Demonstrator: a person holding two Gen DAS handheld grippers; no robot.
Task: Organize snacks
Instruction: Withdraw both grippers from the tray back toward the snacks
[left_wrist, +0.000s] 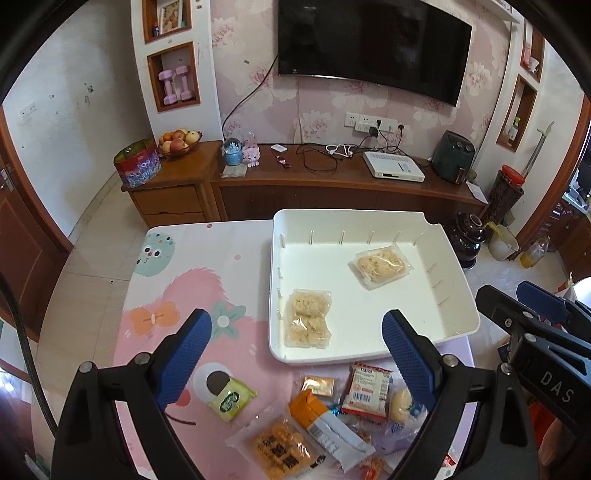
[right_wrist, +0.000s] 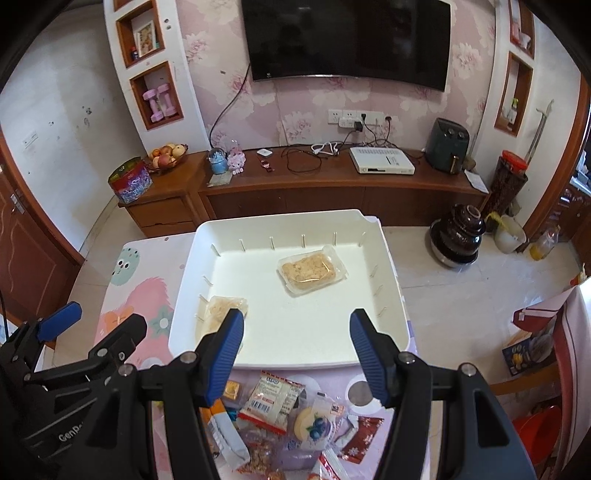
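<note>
- The white tray (left_wrist: 458, 317) stands on the far half of the surface (left_wrist: 207, 266), centre-right in the left wrist view. It has slotted inner walls and no dividers fitted.
- Two clear-wrapped pale rice cakes lie inside it, well apart: the far packet (left_wrist: 382, 266) toward the upper right of the tray floor, the near packet (left_wrist: 307, 318) against the left wall.
- The loose snack pile (left_wrist: 332, 417) lies on the surface just in front of the tray's near rim, at the bottom centre of both views. It includes a red-and-white barcode packet (right_wrist: 271, 402), an orange packet (left_wrist: 280, 452), a blueberry-print packet (right_wrist: 314, 424) and a green packet (left_wrist: 232, 400) set slightly apart to the left.
- The left gripper (left_wrist: 297, 350) is wide open and holds nothing; it hangs above the tray's near-left corner and the pile.
- The right gripper (right_wrist: 297, 345) is also open and empty, with nothing between its pads, above the tray's near rim.
- Judgement: the task is early, between placements; most snacks remain unsorted.
- Next move, as judged: lower one gripper onto a single packet at the pile's edge. The overlapping, slippery wrappers risk a double pick or a slip.
- Beyond the surface: a wooden TV cabinet (left_wrist: 332, 184) and a wall-mounted television (left_wrist: 373, 44).
</note>
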